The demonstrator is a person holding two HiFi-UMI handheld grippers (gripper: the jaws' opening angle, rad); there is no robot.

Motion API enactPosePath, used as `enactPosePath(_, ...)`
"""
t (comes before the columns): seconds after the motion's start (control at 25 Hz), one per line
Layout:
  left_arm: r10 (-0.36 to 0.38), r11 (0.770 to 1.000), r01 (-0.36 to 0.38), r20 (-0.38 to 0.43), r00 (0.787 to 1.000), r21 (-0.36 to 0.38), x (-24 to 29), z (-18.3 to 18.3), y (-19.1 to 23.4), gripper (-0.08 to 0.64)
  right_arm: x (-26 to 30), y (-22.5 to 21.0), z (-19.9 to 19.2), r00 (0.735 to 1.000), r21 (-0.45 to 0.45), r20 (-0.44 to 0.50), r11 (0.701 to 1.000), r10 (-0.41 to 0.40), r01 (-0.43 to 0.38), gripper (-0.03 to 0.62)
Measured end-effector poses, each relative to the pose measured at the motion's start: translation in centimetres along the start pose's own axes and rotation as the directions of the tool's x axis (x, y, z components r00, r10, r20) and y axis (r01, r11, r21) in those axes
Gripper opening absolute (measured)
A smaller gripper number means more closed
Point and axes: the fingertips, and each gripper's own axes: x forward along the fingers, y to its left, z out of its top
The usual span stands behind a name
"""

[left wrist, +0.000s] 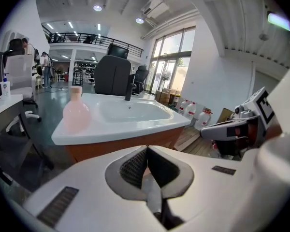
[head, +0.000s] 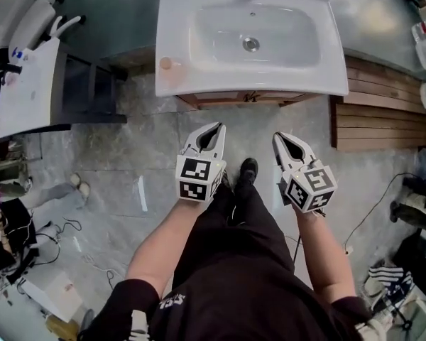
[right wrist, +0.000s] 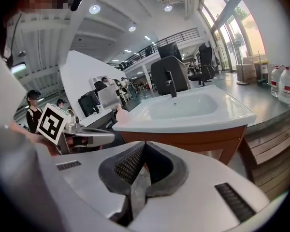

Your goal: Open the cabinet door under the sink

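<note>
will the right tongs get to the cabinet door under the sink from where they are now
Probably yes: nothing stands between the right tongs and the cabinet door straight ahead, though the tongs are shut and empty.

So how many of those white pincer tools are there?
2. The left gripper and the right gripper, side by side in front of the sink, jaws together; none seem hidden.
</note>
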Motion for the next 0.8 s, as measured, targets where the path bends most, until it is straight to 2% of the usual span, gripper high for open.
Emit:
enactPosePath(0.16,-0.016,0.998,0.017,-0.007,1.000,0.053,2.8,-2.3,-0.1,0.017,2.1,-1.7,-3.1,1.000,0.011,-0.005,1.000,-0.008,0.008,0.015)
enactPosePath(0.36,0.002,1.000,-0.002,-0.020,1.000,0.030,7.2,-5.2,1.6,0.017,6.5,-4.7,-6.9,1.000,0.001,-0.023,1.000,-0.019,0.019,0.015)
enactPosePath(0.52,0.001,0.999,0.002,-0.048,0.999,0.053,10.2,-7.6,2.3,0.017,10.1,-7.6,-9.0,0.998,0.038,-0.030,0.997,-0.059,0.060,0.017)
enactPosePath(0.68,0.007,0.998,-0.003,-0.075,0.997,0.057,12.5,-10.1,2.7,0.017,13.6,-10.4,-12.2,0.996,0.072,-0.064,0.996,-0.054,0.059,0.061)
enactPosePath(0.8,0.019,0.999,-0.015,-0.071,0.997,0.046,14.6,-11.7,3.6,0.017,17.0,-12.4,-14.2,0.995,0.052,-0.089,0.997,-0.051,0.055,0.078)
